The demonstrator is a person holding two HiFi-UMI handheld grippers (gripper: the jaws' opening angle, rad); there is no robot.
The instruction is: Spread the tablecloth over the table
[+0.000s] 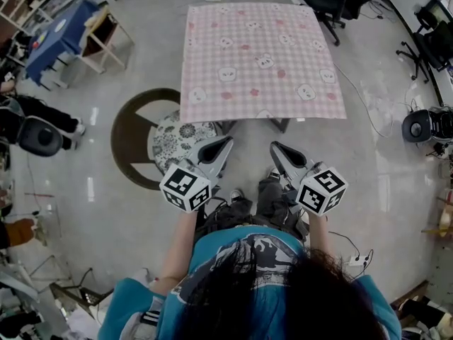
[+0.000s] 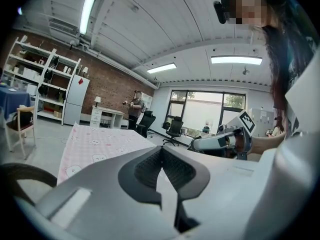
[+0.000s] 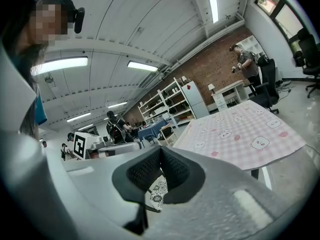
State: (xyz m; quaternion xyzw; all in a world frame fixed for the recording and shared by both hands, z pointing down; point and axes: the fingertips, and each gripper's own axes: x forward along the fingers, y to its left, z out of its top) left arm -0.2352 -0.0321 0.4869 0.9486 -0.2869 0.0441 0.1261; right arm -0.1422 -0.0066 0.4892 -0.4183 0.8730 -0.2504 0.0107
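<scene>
A pink checked fabric tablecloth point(image 1: 262, 59), printed with small white bear faces and flowers, lies flat and square over the bench point(image 1: 280, 125), and its near edge runs straight just beyond my fingertips. A round stool with a black-and-white floral seat point(image 1: 180, 137) stands on the glossy grey floor point(image 1: 382, 161) at my left. My left gripper point(image 1: 226, 142) is clenched on nothing, its ribbed dark pads pressed together. My right gripper point(image 1: 274, 146) is likewise clamped and empty. Both hover short of the cloth.
</scene>
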